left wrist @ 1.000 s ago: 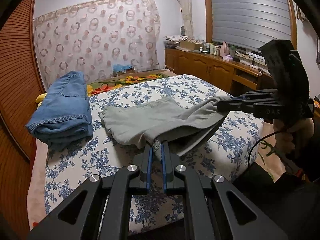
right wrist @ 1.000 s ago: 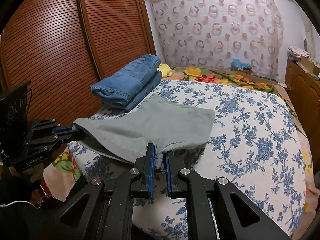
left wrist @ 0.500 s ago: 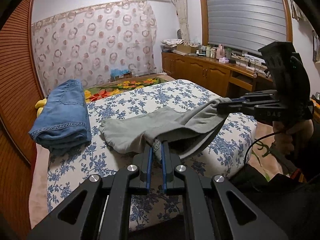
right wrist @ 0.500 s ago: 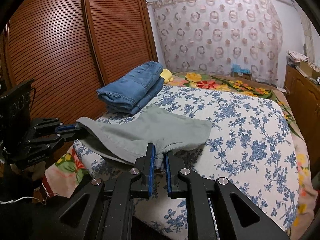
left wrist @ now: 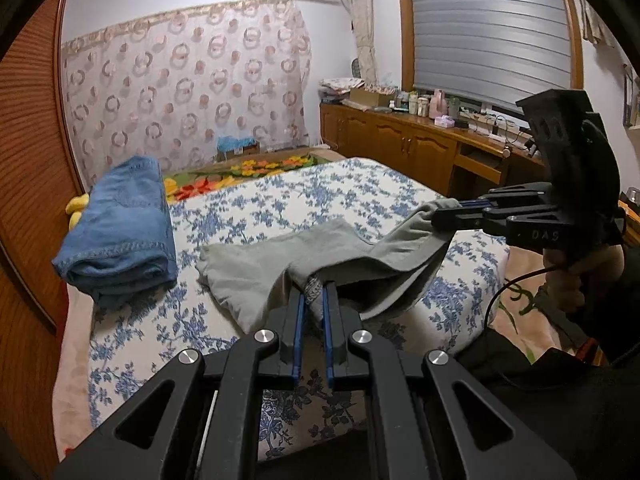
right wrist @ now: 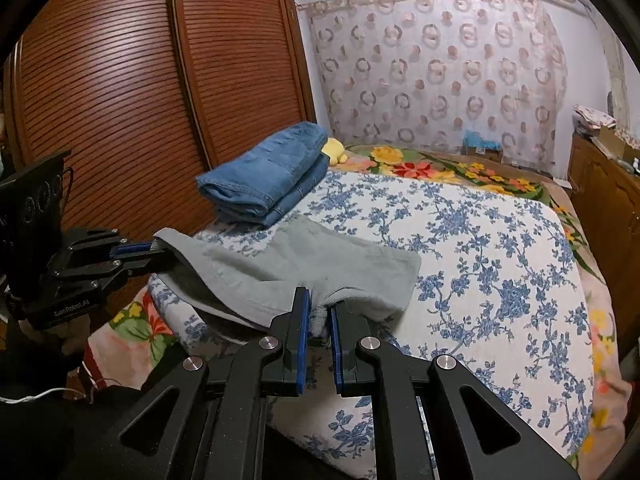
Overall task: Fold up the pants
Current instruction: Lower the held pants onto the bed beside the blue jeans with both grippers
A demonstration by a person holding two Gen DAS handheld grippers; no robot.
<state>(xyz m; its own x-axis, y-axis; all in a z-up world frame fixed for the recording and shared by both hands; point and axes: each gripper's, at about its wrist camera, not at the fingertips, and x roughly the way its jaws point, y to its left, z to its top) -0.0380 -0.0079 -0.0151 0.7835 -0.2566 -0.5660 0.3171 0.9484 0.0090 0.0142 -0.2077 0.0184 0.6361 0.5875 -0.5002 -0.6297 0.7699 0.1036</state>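
Note:
Grey pants (left wrist: 256, 268) lie across the near part of the bed (left wrist: 360, 192), whose sheet is white with blue flowers. Their near edge is lifted off the sheet and sags between the two grippers. My left gripper (left wrist: 314, 298) is shut on a bunched fold of that edge. Over at the right, my right gripper (left wrist: 450, 212) pinches the other end. In the right wrist view, the right gripper (right wrist: 319, 312) is shut on the grey pants (right wrist: 320, 256), and the left gripper (right wrist: 154, 249) holds their left corner. The far half of the pants rests flat on the bed (right wrist: 500, 240).
Folded blue jeans (left wrist: 120, 220) (right wrist: 268, 176) sit on the bed's far left corner by a yellow plush toy (right wrist: 336, 150). A slatted wooden wardrobe (right wrist: 120, 100) stands along the left side. Wooden cabinets (left wrist: 420, 152) run along the right. A person's hand (left wrist: 580, 272) grips the right gripper.
Both grippers keep their hold. The pants' far edge has slid slightly toward the near side of the bed, and both views have tilted up a little.

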